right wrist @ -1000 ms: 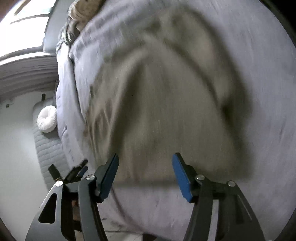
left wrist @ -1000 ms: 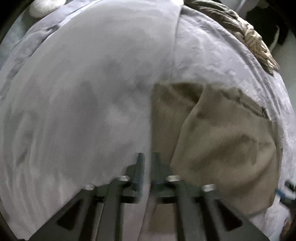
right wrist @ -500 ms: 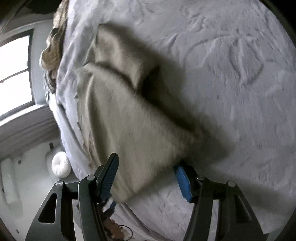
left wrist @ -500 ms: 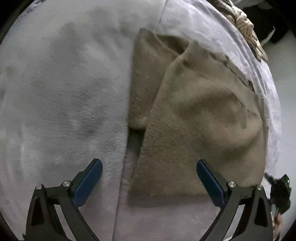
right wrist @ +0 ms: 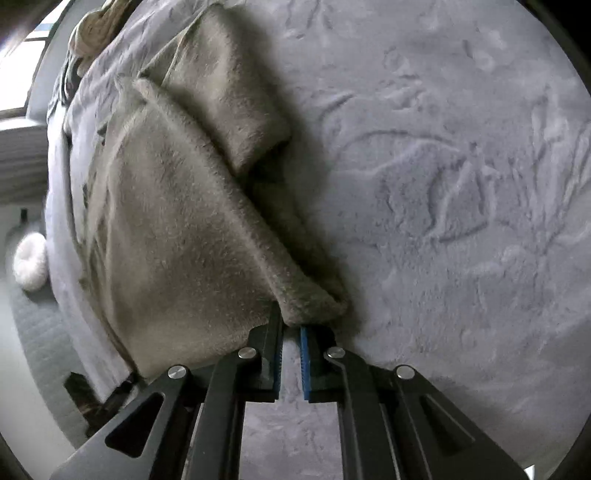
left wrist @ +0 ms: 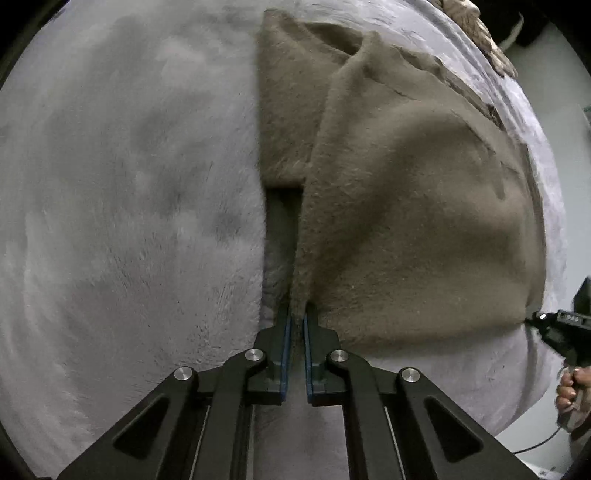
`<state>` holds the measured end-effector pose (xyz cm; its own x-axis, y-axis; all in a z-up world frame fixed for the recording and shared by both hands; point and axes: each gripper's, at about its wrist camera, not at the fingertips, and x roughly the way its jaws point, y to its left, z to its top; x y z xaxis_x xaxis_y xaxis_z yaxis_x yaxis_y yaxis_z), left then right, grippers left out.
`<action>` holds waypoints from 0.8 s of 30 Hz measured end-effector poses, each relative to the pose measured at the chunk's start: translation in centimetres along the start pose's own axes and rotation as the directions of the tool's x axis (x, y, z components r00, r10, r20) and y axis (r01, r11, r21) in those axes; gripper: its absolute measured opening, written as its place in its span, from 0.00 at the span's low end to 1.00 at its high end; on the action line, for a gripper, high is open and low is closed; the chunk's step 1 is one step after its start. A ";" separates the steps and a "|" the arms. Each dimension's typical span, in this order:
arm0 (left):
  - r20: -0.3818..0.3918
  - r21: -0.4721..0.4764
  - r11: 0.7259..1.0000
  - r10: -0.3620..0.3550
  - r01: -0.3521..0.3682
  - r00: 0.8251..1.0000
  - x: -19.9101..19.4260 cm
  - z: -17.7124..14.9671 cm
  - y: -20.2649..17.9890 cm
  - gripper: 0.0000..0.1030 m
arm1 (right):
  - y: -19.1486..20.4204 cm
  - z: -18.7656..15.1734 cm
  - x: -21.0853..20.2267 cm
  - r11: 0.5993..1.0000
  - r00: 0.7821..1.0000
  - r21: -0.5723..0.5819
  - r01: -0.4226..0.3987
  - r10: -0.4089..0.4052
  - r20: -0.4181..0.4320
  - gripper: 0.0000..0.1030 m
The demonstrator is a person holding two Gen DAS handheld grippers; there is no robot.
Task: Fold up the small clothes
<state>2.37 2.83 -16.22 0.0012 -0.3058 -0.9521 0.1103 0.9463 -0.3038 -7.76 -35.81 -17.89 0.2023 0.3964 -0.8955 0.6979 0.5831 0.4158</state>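
Observation:
A fuzzy taupe garment [left wrist: 406,206] lies on a grey plush blanket [left wrist: 129,221], one narrower part folded beside its main panel. My left gripper [left wrist: 297,314] is shut on the garment's near left corner, fabric pinched between its blue pads. In the right wrist view the same garment [right wrist: 166,221] spreads to the left, and my right gripper [right wrist: 291,321] is shut on its near corner, which bunches up at the fingertips. The other gripper's tip [left wrist: 554,325] shows at the left view's far right edge, held by a hand [left wrist: 572,387].
The grey blanket [right wrist: 461,184] stretches wide to the right, its pile marked by streaks. A tan crumpled cloth [right wrist: 96,33] lies at the bed's far end. A white round cushion [right wrist: 31,262] sits on the floor beside the bed edge.
Both grippers went from wide open to shut on the garment's near corners. The left one moved right and lower onto the garment's edge; the garment's corners now lift slightly.

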 end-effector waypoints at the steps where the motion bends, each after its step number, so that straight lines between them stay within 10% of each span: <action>1: 0.005 -0.009 1.000 -0.009 0.009 1.000 -0.1 -0.1 0.1 0.07 | 0.2 -0.1 -0.3 1.000 1.000 -0.019 0.012 -0.012 -0.004 0.08; 14: 0.147 0.033 0.998 0.050 -0.055 0.988 -7.6 1.3 -1.7 0.08 | 3.5 -1.0 -6.4 0.985 0.984 -0.156 0.079 -0.052 0.173 0.08; 24: 0.146 0.043 0.986 0.152 -0.160 0.978 -1.8 7.7 -4.9 0.08 | 4.8 1.9 0.2 0.964 0.986 -0.215 0.157 -0.139 0.096 0.08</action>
<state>9.51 -2.07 -12.70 0.1628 -0.1704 -0.9718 0.1518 0.9776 -0.1460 -3.08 -34.25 -16.34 0.1681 0.2420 -0.9556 0.5569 0.7766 0.2946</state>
